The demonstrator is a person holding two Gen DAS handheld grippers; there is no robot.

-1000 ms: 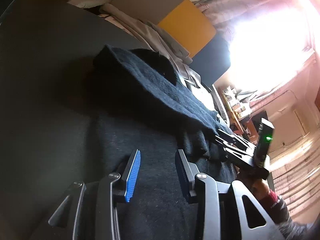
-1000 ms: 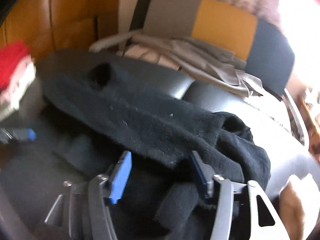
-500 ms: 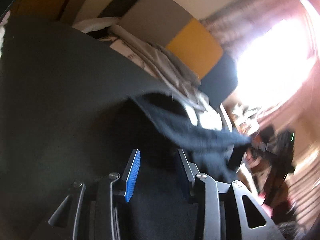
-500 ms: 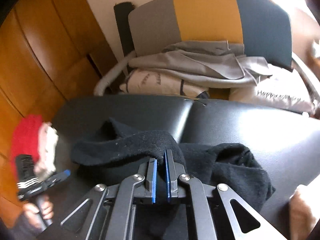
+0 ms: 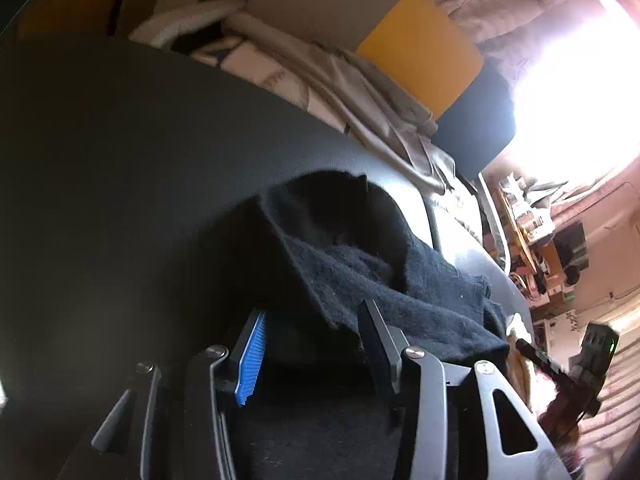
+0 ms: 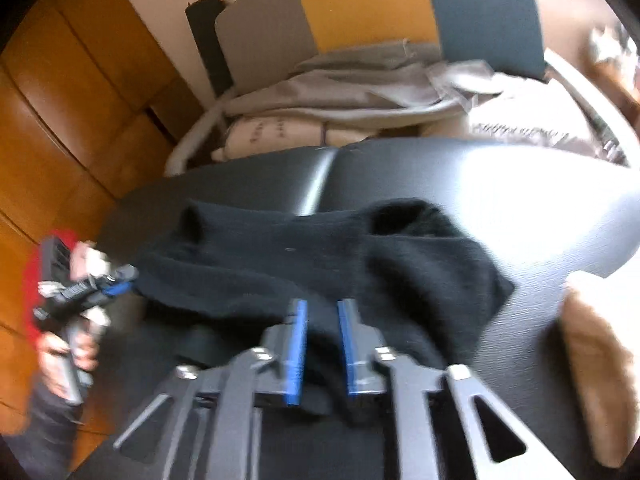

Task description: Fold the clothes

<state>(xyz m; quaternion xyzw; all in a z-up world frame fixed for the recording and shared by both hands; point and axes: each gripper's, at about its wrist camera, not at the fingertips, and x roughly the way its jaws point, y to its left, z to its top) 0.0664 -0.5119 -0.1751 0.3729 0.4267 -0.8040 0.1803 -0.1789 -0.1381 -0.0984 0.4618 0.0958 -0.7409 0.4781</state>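
Here, a black knitted garment (image 5: pixel 400 288) lies bunched on a dark padded bench (image 5: pixel 120 160). The left tool (image 5: pixel 312 344) is opening, its pads wide apart over the cloth and not pressing it. The right tool (image 6: pixel 322 344) is opening too, narrower, with cloth between its pads; blur hides whether they touch it. Only the right view shows the bench's far seam and a hand (image 6: pixel 68 356) gripping the other tool. A chair (image 6: pixel 360 12) piled with grey clothes (image 6: pixel 360 92) stands behind.

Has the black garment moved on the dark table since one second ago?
Yes. The black garment now lies bunched, drawn back from the table's far edge toward the camera.
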